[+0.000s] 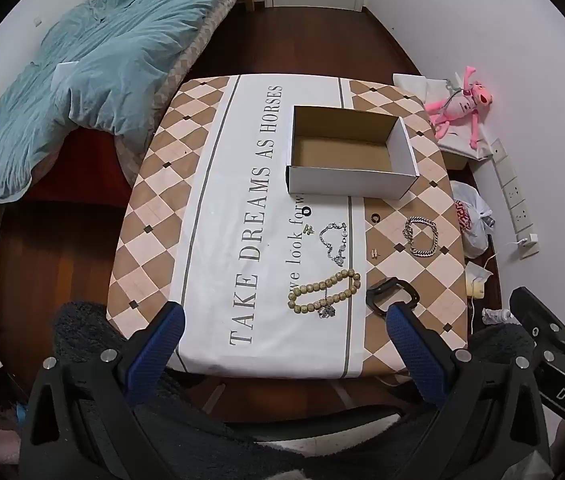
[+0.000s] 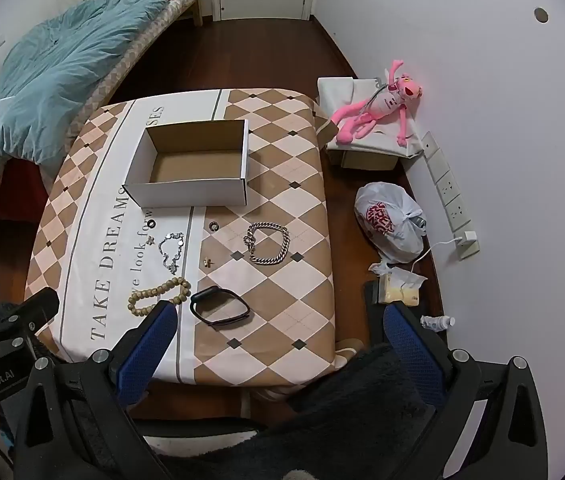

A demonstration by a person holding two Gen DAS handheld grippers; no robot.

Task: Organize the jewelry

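An open, empty cardboard box (image 1: 348,152) (image 2: 194,168) stands on the table (image 1: 210,216) (image 2: 282,184). In front of it lie a silver chain bracelet (image 1: 421,236) (image 2: 268,242), a thin silver bracelet (image 1: 335,242) (image 2: 171,251), a beaded bracelet (image 1: 324,291) (image 2: 158,295), a black band (image 1: 390,294) (image 2: 220,307), two small rings (image 1: 306,211) (image 2: 214,226) and small earrings (image 1: 374,253) (image 2: 207,262). My left gripper (image 1: 282,316) is open above the near table edge. My right gripper (image 2: 278,316) is open, holding nothing, to its right.
A bed with a teal duvet (image 1: 94,64) (image 2: 42,76) is at the left. On the floor at the right are a pink plush toy (image 2: 378,108), a tied plastic bag (image 2: 390,220), a power strip (image 2: 450,196) and tissues (image 2: 398,288).
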